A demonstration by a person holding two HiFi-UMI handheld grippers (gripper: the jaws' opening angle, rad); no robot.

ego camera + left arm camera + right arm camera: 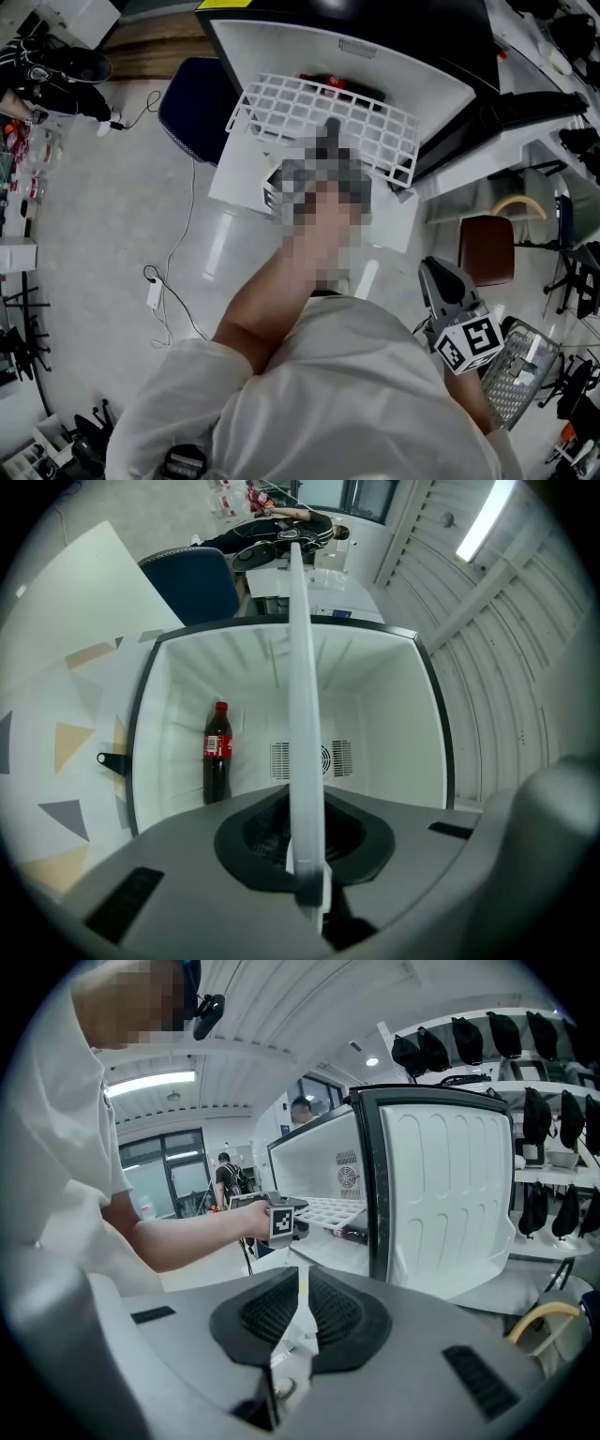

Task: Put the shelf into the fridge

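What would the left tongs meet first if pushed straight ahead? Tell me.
Holding the shelf edge-on, the left tongs point into the open fridge. Its back wall near the vent looks first in line, though depth is unclear. The cola bottle stands aside.

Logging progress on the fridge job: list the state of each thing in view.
fridge: open
shelf: gripped, at the fridge mouth, not seated
bottle: capped, lying inside the fridge
left gripper: shut on the shelf
right gripper: shut, empty
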